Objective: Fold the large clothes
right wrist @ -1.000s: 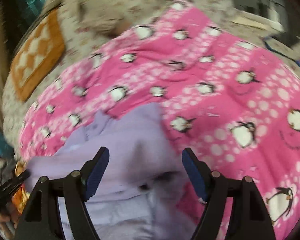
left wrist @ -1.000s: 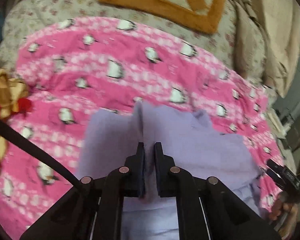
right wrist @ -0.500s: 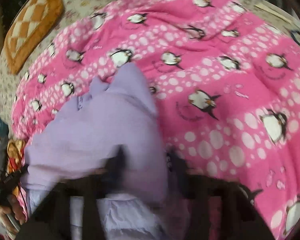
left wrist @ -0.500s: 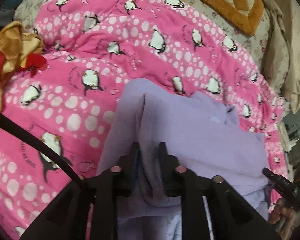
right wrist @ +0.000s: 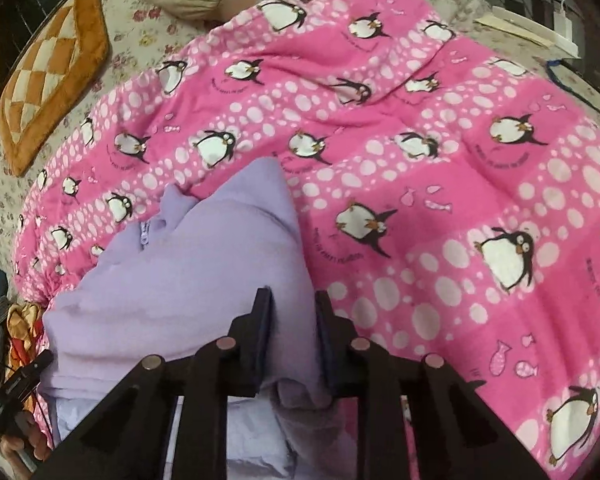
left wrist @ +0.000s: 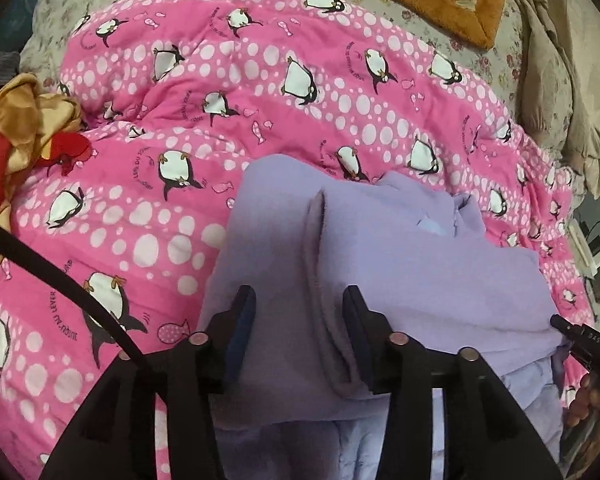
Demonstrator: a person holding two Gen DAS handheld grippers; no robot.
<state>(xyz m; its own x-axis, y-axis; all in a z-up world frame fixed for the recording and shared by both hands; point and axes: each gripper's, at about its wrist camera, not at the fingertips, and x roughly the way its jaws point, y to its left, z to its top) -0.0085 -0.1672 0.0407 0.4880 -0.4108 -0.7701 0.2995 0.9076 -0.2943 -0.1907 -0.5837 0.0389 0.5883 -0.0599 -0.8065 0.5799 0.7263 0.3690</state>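
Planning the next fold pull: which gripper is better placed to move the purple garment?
Right gripper: it looks shut on the purple garment. Left gripper has fingers open, gripping nothing.

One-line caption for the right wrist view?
Right hand-held gripper pinching a fold of soft lilac fleece garment on pink penguin-print quilt.

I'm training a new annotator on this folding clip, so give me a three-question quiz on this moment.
1. True or false: the left gripper has its jaws wide apart.
2. The right gripper is clamped on: A) the lilac garment B) a pillow C) nothing.
3. Fill in: the garment lies on a pink quilt printed with ____.
Key: 1 true; 2 A; 3 penguins.
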